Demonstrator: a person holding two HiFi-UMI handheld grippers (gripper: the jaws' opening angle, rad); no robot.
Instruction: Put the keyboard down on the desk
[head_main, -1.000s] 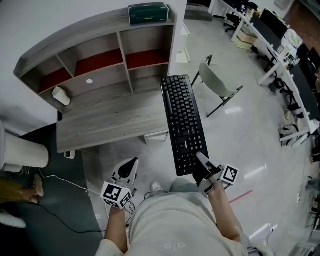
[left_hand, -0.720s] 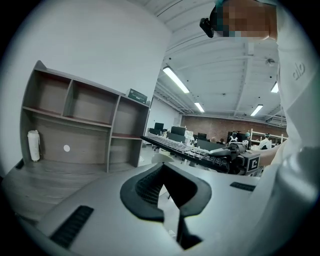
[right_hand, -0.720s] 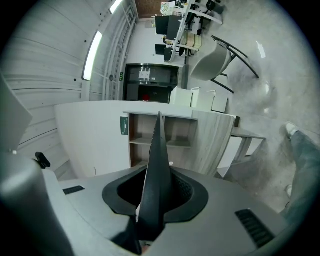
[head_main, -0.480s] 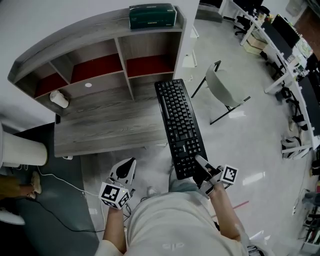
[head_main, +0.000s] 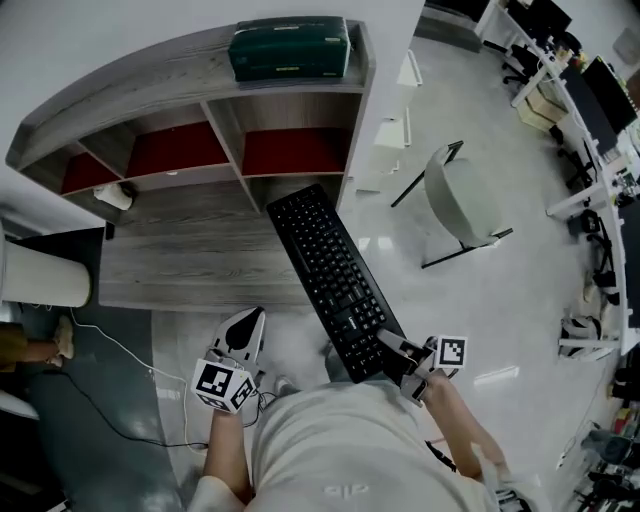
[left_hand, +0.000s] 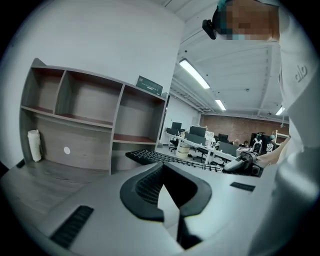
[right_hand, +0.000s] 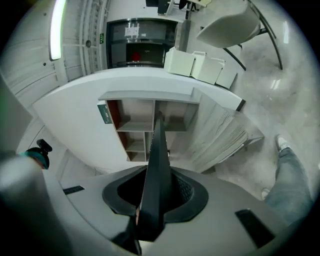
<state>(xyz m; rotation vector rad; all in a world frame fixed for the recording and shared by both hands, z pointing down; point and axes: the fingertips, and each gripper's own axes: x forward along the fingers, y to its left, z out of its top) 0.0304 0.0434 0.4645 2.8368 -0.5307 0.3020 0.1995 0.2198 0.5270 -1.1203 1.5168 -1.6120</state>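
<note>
The black keyboard (head_main: 335, 280) hangs slanted, its far end over the right front part of the grey wooden desk (head_main: 180, 255) and its near end off the desk's edge. My right gripper (head_main: 396, 353) is shut on the near short end. In the right gripper view the keyboard (right_hand: 156, 165) runs edge-on between the pads toward the desk (right_hand: 220, 130). My left gripper (head_main: 248, 326) hovers below the desk's front edge, shut and holding nothing. From the left gripper (left_hand: 167, 196) view the keyboard (left_hand: 165, 158) appears flat on the right.
A shelf hutch (head_main: 200, 150) with red-backed cubbies stands on the desk's back, a green box (head_main: 290, 50) on top. A white cup (head_main: 115, 195) sits at the desk's left. A grey chair (head_main: 465, 205) stands on the floor to the right. A cable (head_main: 130, 360) trails left.
The keyboard has swung left with my right gripper, its far end now over the desk surface. I stand closer to the desk. The left gripper has kept its pose.
</note>
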